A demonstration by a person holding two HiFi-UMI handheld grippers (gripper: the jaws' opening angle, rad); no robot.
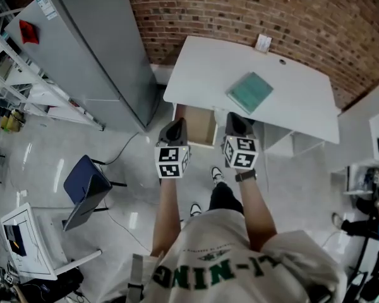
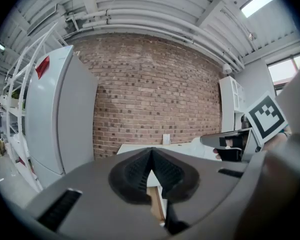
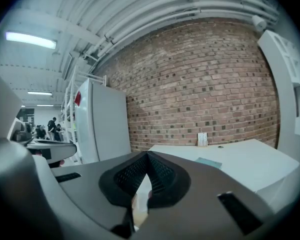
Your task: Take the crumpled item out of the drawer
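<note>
An open drawer [image 1: 201,125] with a brown wooden inside sticks out from under the white desk [image 1: 290,100]. No crumpled item shows in it from the head view. My left gripper [image 1: 174,127] hovers over the drawer's left front corner, and my right gripper [image 1: 239,121] is just right of the drawer, by the desk's front edge. In the left gripper view the left gripper [image 2: 151,151] is shut, its tips meeting with nothing between them. The right gripper [image 3: 147,155] is shut and empty as well. A strip of the drawer's wood [image 2: 157,206] shows below the left pads.
A teal notebook [image 1: 250,91] lies on the desk, with a white wall socket [image 1: 263,42] on the brick wall behind. A tall grey fridge [image 1: 95,49] stands at the left. A blue chair [image 1: 85,185] is on the floor at the person's left, and white cabinets [image 1: 366,131] are at the right.
</note>
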